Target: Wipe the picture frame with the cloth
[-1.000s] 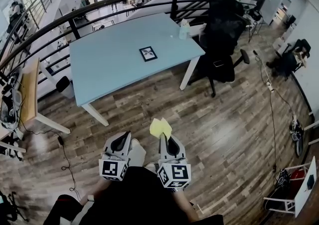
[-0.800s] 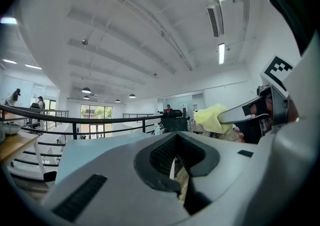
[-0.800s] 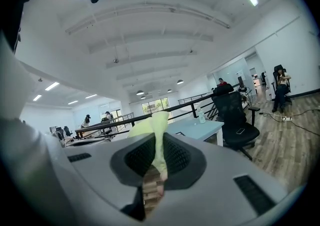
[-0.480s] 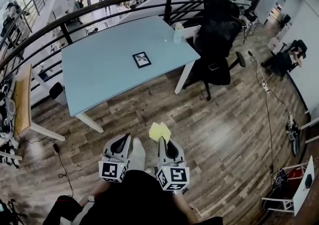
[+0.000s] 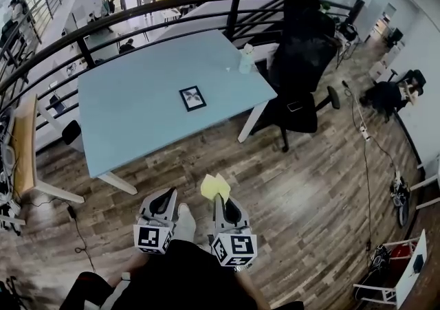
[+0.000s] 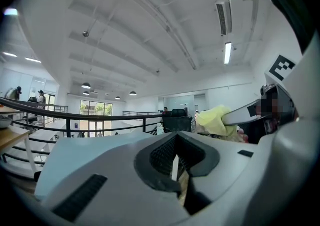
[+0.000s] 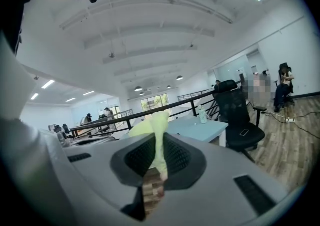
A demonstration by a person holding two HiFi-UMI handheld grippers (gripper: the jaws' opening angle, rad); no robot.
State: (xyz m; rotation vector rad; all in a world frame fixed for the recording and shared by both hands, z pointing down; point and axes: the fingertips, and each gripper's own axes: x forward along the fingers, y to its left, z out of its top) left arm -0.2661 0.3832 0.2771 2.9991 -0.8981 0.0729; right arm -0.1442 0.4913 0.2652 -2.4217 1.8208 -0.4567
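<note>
A small black picture frame (image 5: 192, 98) lies flat near the middle of the light blue table (image 5: 137, 113), well ahead of both grippers. My right gripper (image 5: 219, 198) is shut on a yellow cloth (image 5: 214, 185), which sticks up out of its jaws over the wooden floor. In the right gripper view the cloth (image 7: 154, 142) runs pinched between the jaws of the right gripper (image 7: 159, 167). My left gripper (image 5: 166, 195) is held beside it, shut, with nothing in it. The left gripper (image 6: 176, 162) looks across at the cloth (image 6: 216, 121). Neither gripper view shows the frame.
A pale spray bottle (image 5: 245, 59) stands at the table's far right corner. A black office chair (image 5: 299, 78) is by the table's right end. A black railing (image 5: 137, 16) curves behind the table. A wooden desk (image 5: 24, 144) stands at the left. People sit far off.
The table and frame have drawn a little closer and shifted left in the head view. Both grippers keep the same pose, the cloth still held in the right one.
</note>
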